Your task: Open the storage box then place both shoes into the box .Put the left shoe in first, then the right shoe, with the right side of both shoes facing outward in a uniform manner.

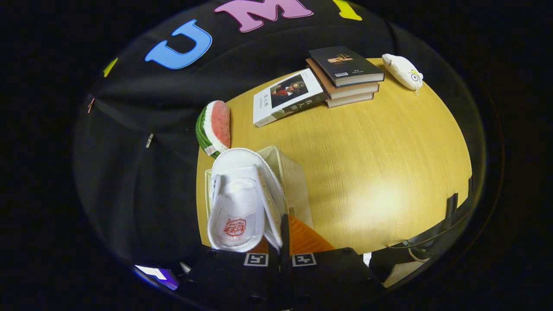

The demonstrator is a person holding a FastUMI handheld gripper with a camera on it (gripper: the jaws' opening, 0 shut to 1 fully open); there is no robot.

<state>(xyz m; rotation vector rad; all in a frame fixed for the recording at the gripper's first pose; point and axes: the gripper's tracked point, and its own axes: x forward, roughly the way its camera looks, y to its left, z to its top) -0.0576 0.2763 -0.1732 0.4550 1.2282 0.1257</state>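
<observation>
A white shoe (237,198) with a red mark on its tongue hangs just ahead of my fingers, toe pointing away from me. My gripper (283,235) is shut on the shoe's right side wall, the fingers nearly together on the thin edge. Under and right of the shoe stands the beige storage box (296,181), near the left edge of the wooden table (380,164). The shoe covers most of the box's opening, so its inside is hidden.
A watermelon-slice plush (214,127) lies just beyond the shoe's toe. Farther back are a single white-covered book (287,97), a stack of three books (345,75) and a white plush toy (404,71).
</observation>
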